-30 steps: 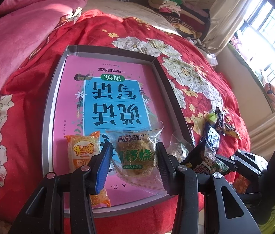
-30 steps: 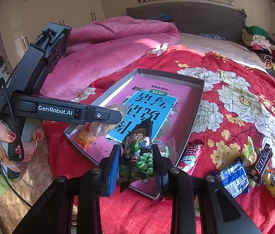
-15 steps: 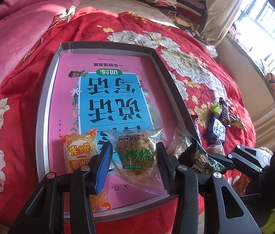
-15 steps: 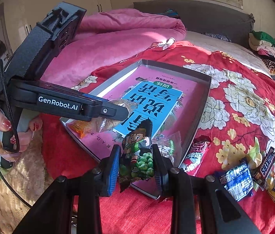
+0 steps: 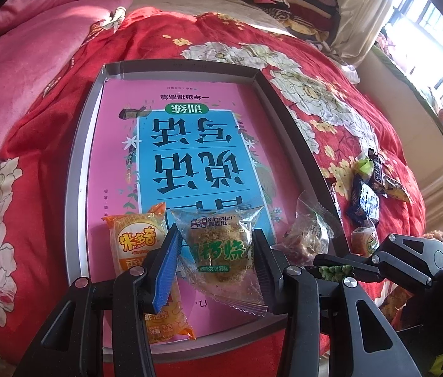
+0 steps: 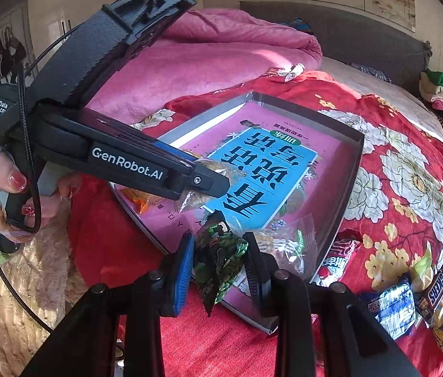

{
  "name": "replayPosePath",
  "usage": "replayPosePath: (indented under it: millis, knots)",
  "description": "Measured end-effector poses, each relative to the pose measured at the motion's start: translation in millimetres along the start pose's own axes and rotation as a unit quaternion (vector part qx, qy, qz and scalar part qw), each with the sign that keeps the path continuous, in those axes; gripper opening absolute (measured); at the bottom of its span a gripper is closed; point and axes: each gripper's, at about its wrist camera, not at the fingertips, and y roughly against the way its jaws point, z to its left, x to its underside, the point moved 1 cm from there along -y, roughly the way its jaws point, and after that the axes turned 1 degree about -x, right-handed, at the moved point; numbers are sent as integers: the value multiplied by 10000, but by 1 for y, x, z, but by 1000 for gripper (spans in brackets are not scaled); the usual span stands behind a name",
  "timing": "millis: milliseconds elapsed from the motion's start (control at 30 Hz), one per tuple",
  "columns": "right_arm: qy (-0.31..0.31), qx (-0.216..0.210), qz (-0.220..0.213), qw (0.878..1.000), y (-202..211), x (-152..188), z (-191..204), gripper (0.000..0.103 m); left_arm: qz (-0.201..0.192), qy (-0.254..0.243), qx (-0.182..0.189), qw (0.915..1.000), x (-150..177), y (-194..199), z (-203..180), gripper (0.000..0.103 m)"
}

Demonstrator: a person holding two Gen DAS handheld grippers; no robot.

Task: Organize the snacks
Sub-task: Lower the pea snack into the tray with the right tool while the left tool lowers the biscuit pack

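On a red floral bed, the left hand-held gripper (image 5: 213, 259) clamps a clear-wrapped pastry (image 5: 218, 251) over the grey tray (image 5: 77, 169). The right hand-held gripper (image 6: 219, 265) clamps a green pea packet (image 6: 219, 264) at the tray's near edge.

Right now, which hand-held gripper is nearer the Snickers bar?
Right. The right hand-held gripper, shut on a green pea packet, sits at the tray's near corner, a few snacks from the Snickers bar. The left hand-held gripper, holding a clear-wrapped pastry, is farther across the tray.
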Motion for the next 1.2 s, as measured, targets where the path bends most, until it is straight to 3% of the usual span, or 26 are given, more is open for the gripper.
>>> replayPosePath:
  millis: [333,533,833,967,1200]
  knots:
    - [376,6,-30,9993,-4,-4,13,32,10,54,-79,10000,-1,-2,4,48]
    - [923,64,-34,9957,-9,-8,35,32,23,111,-134,9998,-2,-4,10,48]
    - [692,323,140,9970,-24,-6,23,33,58,87,-131,9999,0,-6,9,48]
    - [410,253,160,9987,-25,-6,13,34,64,79,-102,9999,1,-8,8,48]
    - [436,446,195,9979,-27,-4,13,34,24,117,-27,9999,0,-7,7,48]
